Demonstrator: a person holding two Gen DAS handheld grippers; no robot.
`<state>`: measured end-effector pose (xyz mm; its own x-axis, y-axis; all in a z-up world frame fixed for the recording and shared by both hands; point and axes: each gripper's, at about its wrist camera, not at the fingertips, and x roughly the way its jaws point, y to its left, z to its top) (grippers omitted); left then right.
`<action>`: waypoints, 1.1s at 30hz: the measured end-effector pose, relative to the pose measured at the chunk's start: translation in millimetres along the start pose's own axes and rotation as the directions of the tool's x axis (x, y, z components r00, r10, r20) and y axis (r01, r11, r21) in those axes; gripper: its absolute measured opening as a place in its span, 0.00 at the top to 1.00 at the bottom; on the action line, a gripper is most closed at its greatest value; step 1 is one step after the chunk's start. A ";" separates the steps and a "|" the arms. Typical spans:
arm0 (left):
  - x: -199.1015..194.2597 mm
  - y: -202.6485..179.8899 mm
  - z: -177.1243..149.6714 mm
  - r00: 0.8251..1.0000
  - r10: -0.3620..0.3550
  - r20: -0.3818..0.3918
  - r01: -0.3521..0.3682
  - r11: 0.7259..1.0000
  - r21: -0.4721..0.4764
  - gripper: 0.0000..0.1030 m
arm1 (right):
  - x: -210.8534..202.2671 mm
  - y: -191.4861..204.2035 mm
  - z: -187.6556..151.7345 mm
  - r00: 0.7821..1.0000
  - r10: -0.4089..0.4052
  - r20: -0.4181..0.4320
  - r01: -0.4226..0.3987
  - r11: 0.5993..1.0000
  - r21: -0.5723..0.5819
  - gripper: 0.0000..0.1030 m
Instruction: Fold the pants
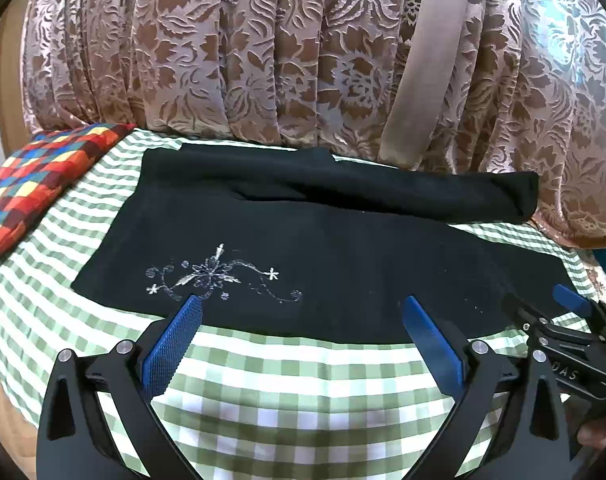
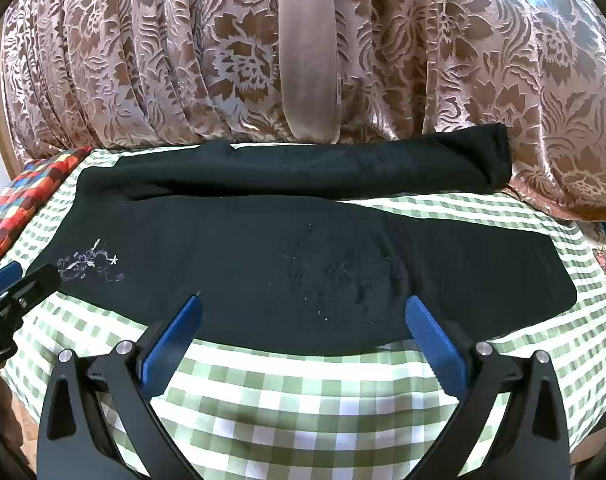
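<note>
Both grippers gape wide — left gripper (image 1: 303, 310) low centre, right gripper (image 2: 303, 310) likewise, apparently holding nothing.

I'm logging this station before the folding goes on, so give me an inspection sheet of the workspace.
Surface: green and white checked cloth, lying smooth.
Job's things: black pants spread flat, one leg nearer, the other along the far edge by the curtain; silver embroidery facing up.
Clutter: multicoloured cushion at the far left corner, apart from the pants.
Grippers: left claw open at the pants' near edge; right claw open, likewise; neither holds cloth.
Cables: nothing seen.
Surroundings: brown flowered curtain behind.
</note>
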<state>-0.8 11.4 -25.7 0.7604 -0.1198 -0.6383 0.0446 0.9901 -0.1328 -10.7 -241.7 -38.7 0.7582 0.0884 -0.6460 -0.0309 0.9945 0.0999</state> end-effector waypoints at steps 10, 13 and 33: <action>-2.1 6.7 1.3 1.000 -0.020 0.000 0.020 0.999 -0.026 0.04 | 0.6 3.3 0.1 1.000 -0.001 0.007 0.001 1.000 -0.010 0.02; -2.0 8.2 1.5 1.000 -0.023 -0.002 0.023 0.999 -0.031 0.04 | 0.7 3.9 -0.6 1.000 -0.003 0.010 0.003 1.000 -0.011 0.02; 4.5 26.9 -3.2 0.999 -0.006 -0.038 0.003 0.997 -0.073 0.04 | 4.7 3.7 -0.2 1.000 0.001 0.005 -0.001 1.000 -0.012 0.02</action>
<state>1.7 37.3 -34.6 0.7353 -0.1282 -0.6655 -0.0007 0.9818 -0.1898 -7.4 -237.6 -41.6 0.7613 0.0892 -0.6422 -0.0396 0.9950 0.0912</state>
